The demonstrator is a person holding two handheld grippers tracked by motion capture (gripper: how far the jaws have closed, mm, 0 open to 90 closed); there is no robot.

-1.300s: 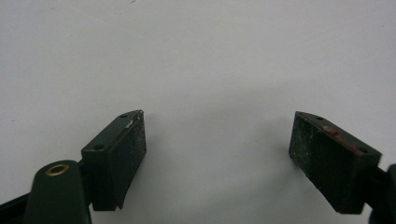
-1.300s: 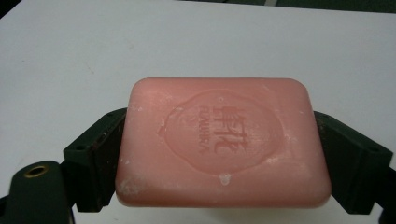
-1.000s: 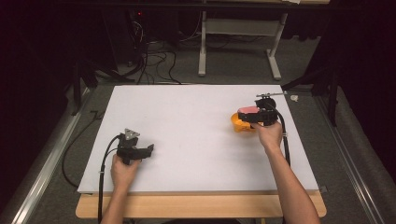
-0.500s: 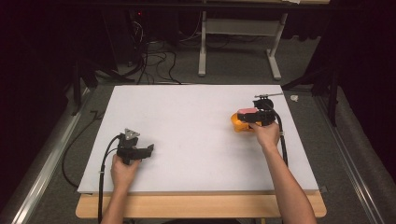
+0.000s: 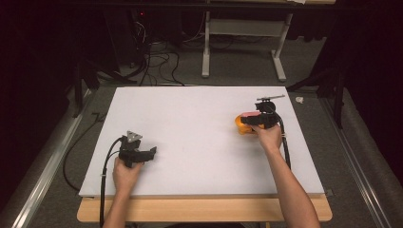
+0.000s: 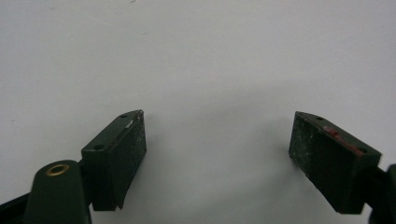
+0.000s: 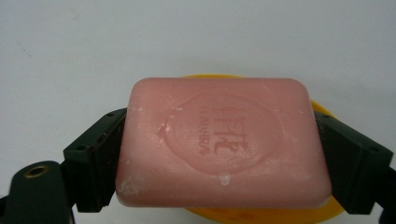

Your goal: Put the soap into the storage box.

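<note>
1. Pink soap (image 7: 223, 142) sits clamped between the two jaws of my right gripper (image 7: 223, 154), one pad pressed to each short end; the stamped face points up at the camera and the bar looks level.

2. Under the bar I see a yellow dish (image 7: 261, 212), its rim peeping out above and below the soap; I cannot tell whether the soap rests in the dish or hangs just over it.

3. From the high view the right gripper (image 5: 259, 121) and the dish (image 5: 241, 126) are on the right half of the white table (image 5: 199, 142), towards its far side; the soap (image 5: 251, 115) shows as a pink strip beside the black tool.

4. My left gripper (image 6: 217, 154) is released, jaws wide apart over bare table with nothing between them; in the high view it (image 5: 151, 153) rests near the front left, well apart from the soap.

5. My reading of progress: the grasp is made, so the taking hold is done; what is left is either lifting the bar clear of the dish or setting it down and letting go, and the pictures do not settle which.

6. The left hand (image 5: 124, 172) has no part yet.
</note>
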